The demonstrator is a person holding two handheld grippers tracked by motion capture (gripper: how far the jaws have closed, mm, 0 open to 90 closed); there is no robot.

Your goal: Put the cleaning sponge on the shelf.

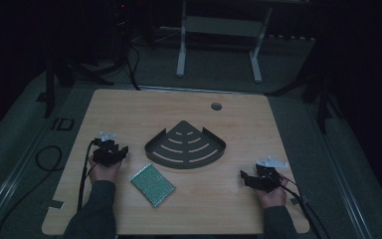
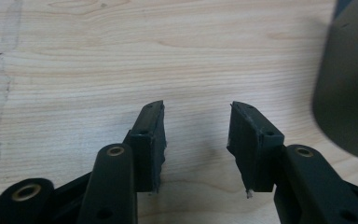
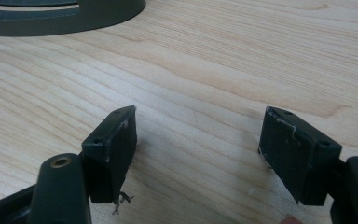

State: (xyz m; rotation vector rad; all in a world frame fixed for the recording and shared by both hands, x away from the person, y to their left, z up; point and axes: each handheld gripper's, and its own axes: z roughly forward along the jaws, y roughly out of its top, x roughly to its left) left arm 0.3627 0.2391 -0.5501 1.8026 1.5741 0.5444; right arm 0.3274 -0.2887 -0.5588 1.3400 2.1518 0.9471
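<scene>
A dark fan-shaped slotted rack (image 1: 185,145) lies at the middle of the wooden table (image 1: 129,109). A green mesh sponge pad (image 1: 152,184) lies in front of it, toward the left. My left gripper (image 1: 113,149) rests on the table left of the rack, jaws open over bare wood (image 2: 196,140); the rack's dark edge (image 2: 345,107) shows at that view's right. My right gripper (image 1: 246,178) rests near the table's front right, jaws open with nothing between them (image 3: 198,149). The rack's rim (image 3: 65,18) lies beyond it at the upper left.
A round cable hole (image 1: 216,106) sits near the table's far edge. Cables trail off the table's left (image 1: 47,159) and right sides. A white desk frame (image 1: 219,40) stands on the floor beyond the table.
</scene>
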